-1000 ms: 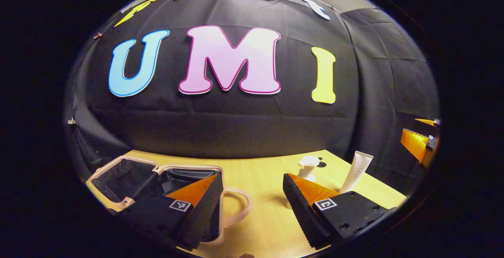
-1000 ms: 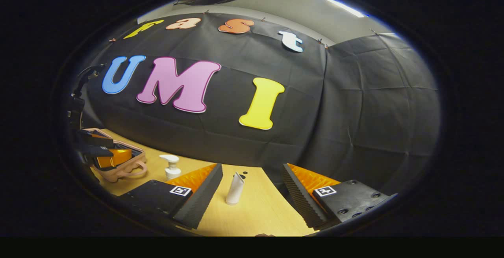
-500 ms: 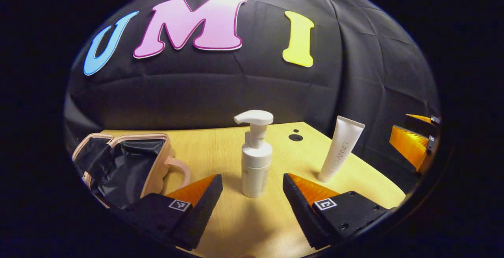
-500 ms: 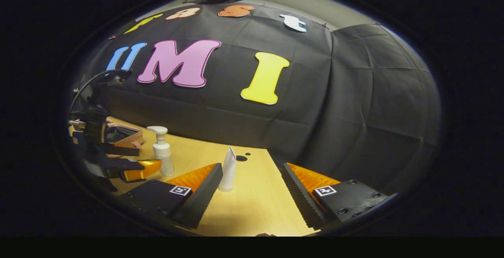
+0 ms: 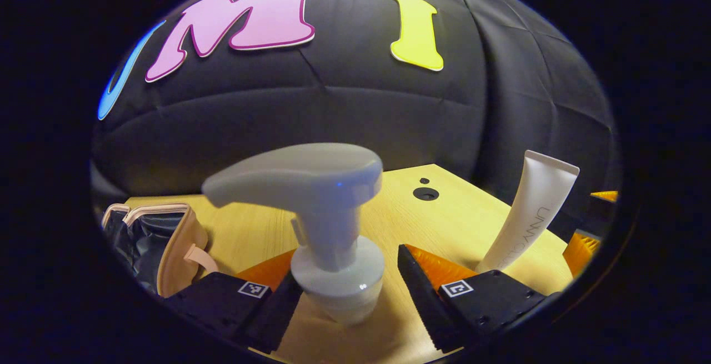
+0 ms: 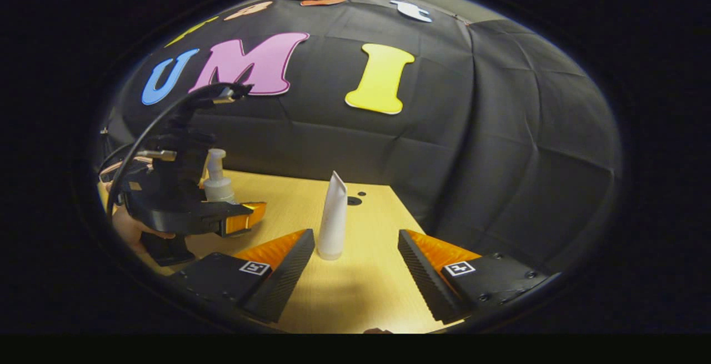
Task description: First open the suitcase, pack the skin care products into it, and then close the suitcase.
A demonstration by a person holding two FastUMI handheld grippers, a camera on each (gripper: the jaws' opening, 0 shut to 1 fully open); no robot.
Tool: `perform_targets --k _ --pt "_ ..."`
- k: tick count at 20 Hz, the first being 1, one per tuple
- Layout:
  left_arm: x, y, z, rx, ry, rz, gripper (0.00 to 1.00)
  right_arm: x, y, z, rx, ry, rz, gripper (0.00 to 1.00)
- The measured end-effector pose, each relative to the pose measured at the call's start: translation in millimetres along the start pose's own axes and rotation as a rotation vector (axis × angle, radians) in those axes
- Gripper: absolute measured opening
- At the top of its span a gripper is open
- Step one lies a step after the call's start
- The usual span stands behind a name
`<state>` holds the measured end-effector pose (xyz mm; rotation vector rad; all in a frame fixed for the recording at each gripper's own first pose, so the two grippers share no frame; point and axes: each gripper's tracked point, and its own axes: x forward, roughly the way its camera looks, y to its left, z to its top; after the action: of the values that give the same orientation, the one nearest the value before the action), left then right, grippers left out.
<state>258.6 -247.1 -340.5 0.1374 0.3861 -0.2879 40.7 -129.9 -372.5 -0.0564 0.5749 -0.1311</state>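
Left gripper view: the pump bottle (image 5: 338, 275) is seen upright on the wooden table (image 5: 444, 219), set between the spread fingers of the left gripper (image 5: 347, 297); whether the left finger touches its body cannot be told, and a gap shows on the right side. The suitcase (image 5: 166, 247) lies open to the left, and the white tube (image 5: 527, 214) stands to the right. The packing step is judged to be in hand, with the bottle not yet grasped. A closing of the fingers on the bottle's body is called for next.

Right gripper view: the tube (image 6: 333, 222) is framed just ahead of the right gripper (image 6: 355, 275), whose fingers are held apart and empty. The left gripper (image 6: 189, 214) is seen beside the bottle (image 6: 218, 183).
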Motion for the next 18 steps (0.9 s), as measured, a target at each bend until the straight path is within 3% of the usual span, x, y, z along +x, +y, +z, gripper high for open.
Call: perform_targets --k 2,3,4,9,14,17,18 --pt "5 2 -2 -0.014 0.006 -0.01 0.92 11 7 -1 -0.002 -0.002 0.007 0.99" --pt "3 5 -4 -0.023 0.015 -0.02 0.7 20 14 -5 0.0 0.004 0.018 0.97" --pt "5 4 -5 -0.031 0.013 -0.028 0.66 30 24 -12 -0.002 0.021 0.029 0.97" --pt "-10 20 -10 -0.092 0.022 -0.021 0.64 55 29 -23 0.036 0.051 0.006 0.97" --pt "-38 39 -20 -0.083 0.043 0.003 0.63 94 32 -35 0.047 0.086 -0.019 0.97" --pt "-53 42 -16 -0.102 0.034 0.0 0.64 106 26 -54 0.045 0.188 -0.059 0.92" --pt "-55 43 -15 -0.102 0.032 0.001 0.63 106 28 -52 0.061 0.188 -0.051 0.72"
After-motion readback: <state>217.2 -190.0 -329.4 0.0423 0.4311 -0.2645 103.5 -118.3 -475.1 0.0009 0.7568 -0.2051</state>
